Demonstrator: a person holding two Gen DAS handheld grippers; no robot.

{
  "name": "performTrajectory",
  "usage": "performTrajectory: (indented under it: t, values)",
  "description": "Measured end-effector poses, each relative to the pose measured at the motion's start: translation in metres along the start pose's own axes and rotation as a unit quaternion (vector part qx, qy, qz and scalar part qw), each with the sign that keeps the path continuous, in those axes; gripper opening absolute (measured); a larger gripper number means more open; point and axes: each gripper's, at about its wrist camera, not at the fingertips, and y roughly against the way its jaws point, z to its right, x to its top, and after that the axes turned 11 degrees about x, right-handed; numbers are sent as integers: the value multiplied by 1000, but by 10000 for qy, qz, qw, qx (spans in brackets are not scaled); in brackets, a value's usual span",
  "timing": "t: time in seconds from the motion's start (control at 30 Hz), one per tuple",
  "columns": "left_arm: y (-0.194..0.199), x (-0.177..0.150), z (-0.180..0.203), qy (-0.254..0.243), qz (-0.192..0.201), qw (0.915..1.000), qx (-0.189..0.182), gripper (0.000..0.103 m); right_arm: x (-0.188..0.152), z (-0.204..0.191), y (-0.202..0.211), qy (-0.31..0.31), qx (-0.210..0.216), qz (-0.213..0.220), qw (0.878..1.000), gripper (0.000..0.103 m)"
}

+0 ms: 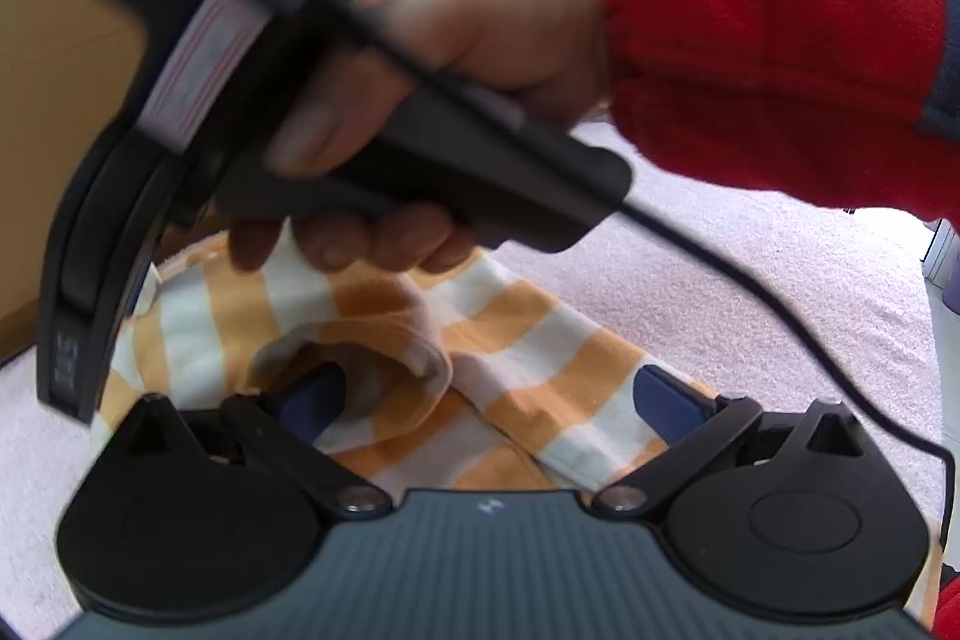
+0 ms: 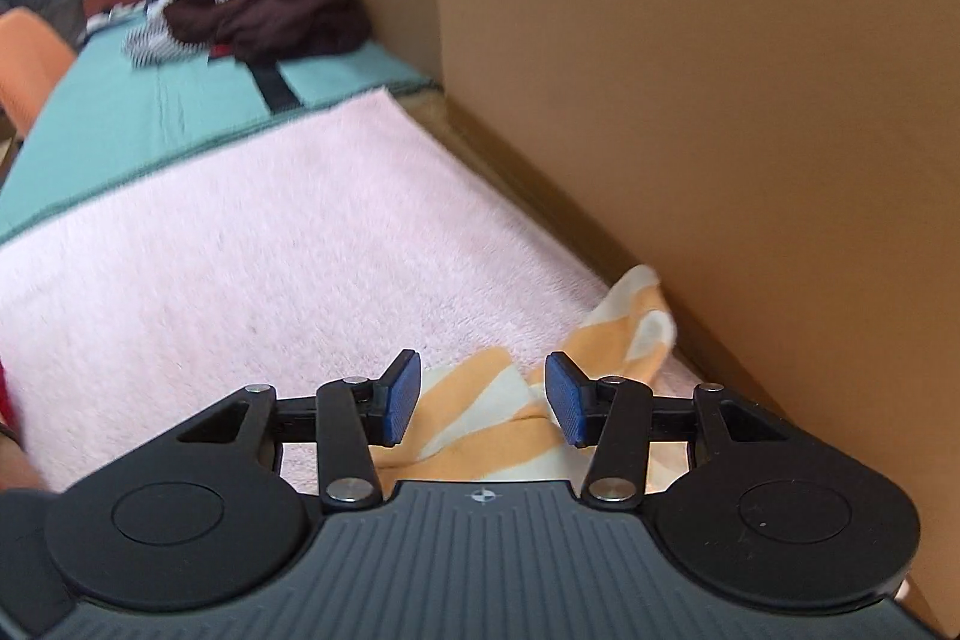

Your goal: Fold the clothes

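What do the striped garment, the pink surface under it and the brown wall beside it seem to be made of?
Striped garment: soft knit cloth, probably cotton, matte; it folds and bunches limply.
Pink surface: fluffy pile fabric, like fleece or a towel; fuzzy nap.
Brown wall: likely cardboard; flat, dull tan, with a straight vertical seam.

Left gripper (image 1: 489,394) tilted downward, jaws spread wide, nothing pinched, right gripper (image 2: 480,397) half open, pads clear of cloth, right hand (image 1: 444,100) in red sleeve (image 1: 774,52) wrapped around its handle
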Motion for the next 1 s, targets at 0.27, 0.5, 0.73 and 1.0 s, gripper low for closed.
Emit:
performTrajectory:
  t: [0.27,0.5,0.73,1.0]
  values:
    - [-7,0,-3,43,-146,9999,-22,102,-6,7,6,-236,-33,32,9997,8]
    - [-11,-1,-16,309,-222,9992,-144,102,-13,13,67,-696,-397,1132,9903,8]
    - [-17,-2,-40,856,-247,9957,-236,102,-35,25,153,-1743,-1037,2791,9386,8]
    - [-10,-8,-53,1372,-128,9902,-215,102,-71,-8,246,-2427,-880,4560,8517,1]
